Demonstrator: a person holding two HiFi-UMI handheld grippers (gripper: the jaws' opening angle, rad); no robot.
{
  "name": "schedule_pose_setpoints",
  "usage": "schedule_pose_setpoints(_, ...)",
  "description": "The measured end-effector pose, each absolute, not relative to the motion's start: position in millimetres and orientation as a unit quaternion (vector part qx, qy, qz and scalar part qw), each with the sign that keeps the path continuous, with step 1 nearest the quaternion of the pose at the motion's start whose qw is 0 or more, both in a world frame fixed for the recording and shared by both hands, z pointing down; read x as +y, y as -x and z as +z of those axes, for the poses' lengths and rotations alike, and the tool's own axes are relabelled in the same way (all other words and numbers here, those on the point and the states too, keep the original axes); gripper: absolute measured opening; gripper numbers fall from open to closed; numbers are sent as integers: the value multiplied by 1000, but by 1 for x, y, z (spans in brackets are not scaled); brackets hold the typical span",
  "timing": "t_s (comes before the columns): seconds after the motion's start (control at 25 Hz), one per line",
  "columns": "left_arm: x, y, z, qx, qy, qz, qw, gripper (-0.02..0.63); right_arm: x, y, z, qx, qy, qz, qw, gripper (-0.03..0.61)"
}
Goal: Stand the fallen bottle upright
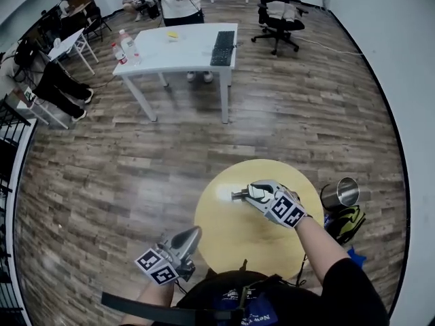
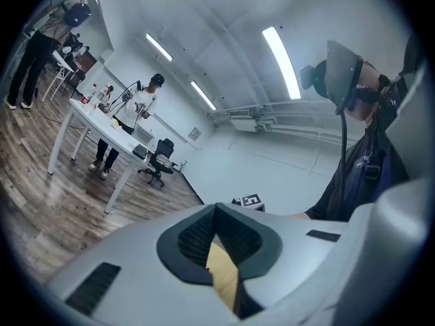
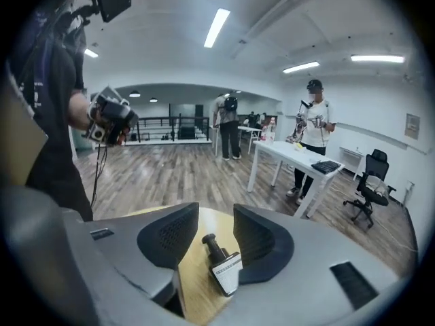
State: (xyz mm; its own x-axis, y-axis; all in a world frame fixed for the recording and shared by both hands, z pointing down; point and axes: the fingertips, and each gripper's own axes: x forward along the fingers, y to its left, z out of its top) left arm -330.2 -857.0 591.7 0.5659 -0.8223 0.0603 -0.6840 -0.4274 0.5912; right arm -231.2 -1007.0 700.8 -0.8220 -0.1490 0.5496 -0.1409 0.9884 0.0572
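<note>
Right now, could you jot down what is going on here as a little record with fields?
Surface: round yellow wooden table
Item: small dark-capped bottle with a white label, lying on its side on the table
Right gripper: jaws open, one on either side of the bottle, not pressing it
Left gripper: jaws together, nothing held, off the table's edge
Status: bottle not yet upright

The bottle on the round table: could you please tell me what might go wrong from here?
The bottle lies slanted between the open jaws of the right tool, closer to one pad, so closing could nudge or spin it rather than grip it. It also rests on its side on the smooth table, so a push might roll it away.
</note>
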Motion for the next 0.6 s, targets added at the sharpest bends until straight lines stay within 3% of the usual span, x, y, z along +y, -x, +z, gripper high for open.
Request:
schedule_pose_setpoints(0.32, -884, 396, 642, -445, -834, -109, 308, 3, -1020, 305, 829, -902, -11, -69, 427, 230)
schedule_pose_setpoints(0.6, -890, 431, 683, -440, -826, -123, 329, 3, -1026, 310, 889, -832, 46, -166, 528, 241)
